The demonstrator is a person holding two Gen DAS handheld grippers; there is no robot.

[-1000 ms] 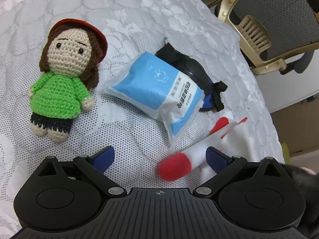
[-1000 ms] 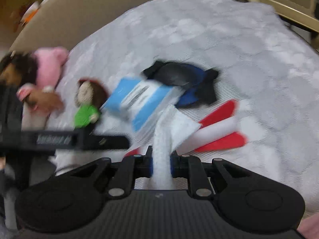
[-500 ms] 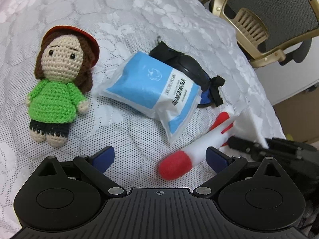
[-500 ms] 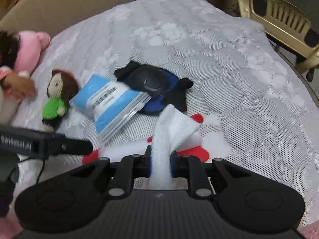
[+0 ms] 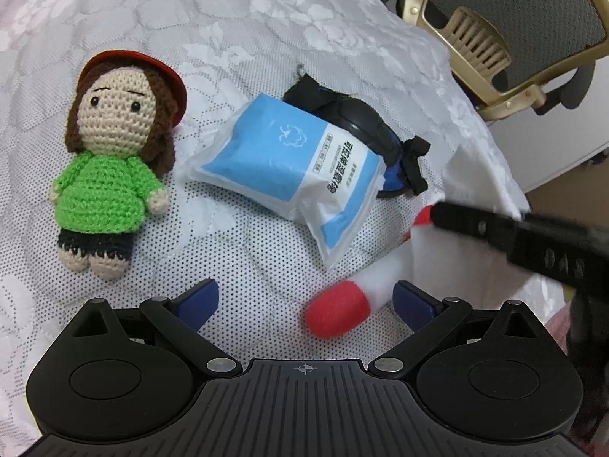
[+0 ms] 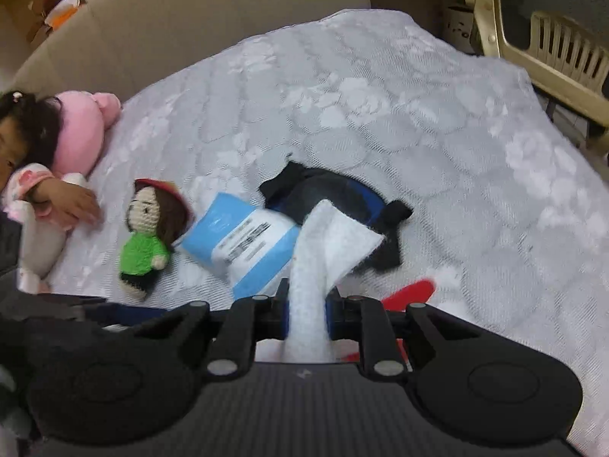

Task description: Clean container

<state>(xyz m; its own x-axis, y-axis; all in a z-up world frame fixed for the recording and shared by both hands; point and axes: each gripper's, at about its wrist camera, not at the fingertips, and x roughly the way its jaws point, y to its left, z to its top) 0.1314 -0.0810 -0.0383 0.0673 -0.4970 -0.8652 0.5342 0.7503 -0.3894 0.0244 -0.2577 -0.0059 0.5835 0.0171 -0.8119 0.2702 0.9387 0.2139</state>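
A black and blue container (image 5: 365, 122) (image 6: 335, 190) lies on the white quilted bed, partly under a blue pack of wipes (image 5: 289, 163) (image 6: 243, 243). My right gripper (image 6: 307, 304) is shut on a white wipe (image 6: 327, 243) that sticks up in front of the container. In the left wrist view the right gripper comes in from the right as a black bar (image 5: 533, 240) with the wipe (image 5: 475, 175) behind it. My left gripper (image 5: 304, 299) is open just above the bed. The red nose of a red and white plush rocket (image 5: 338, 312) lies beside its right finger.
A crocheted doll in a green top (image 5: 110, 160) (image 6: 148, 228) lies left of the pack. A person's hand (image 6: 64, 202) and a pink plush (image 6: 83, 129) are at the bed's left side. A beige chair (image 5: 495, 38) (image 6: 552, 57) stands beyond the right edge.
My right gripper, still holding the wipe, has moved in from the right toward the container and the rocket. The left gripper has stayed almost still and open.
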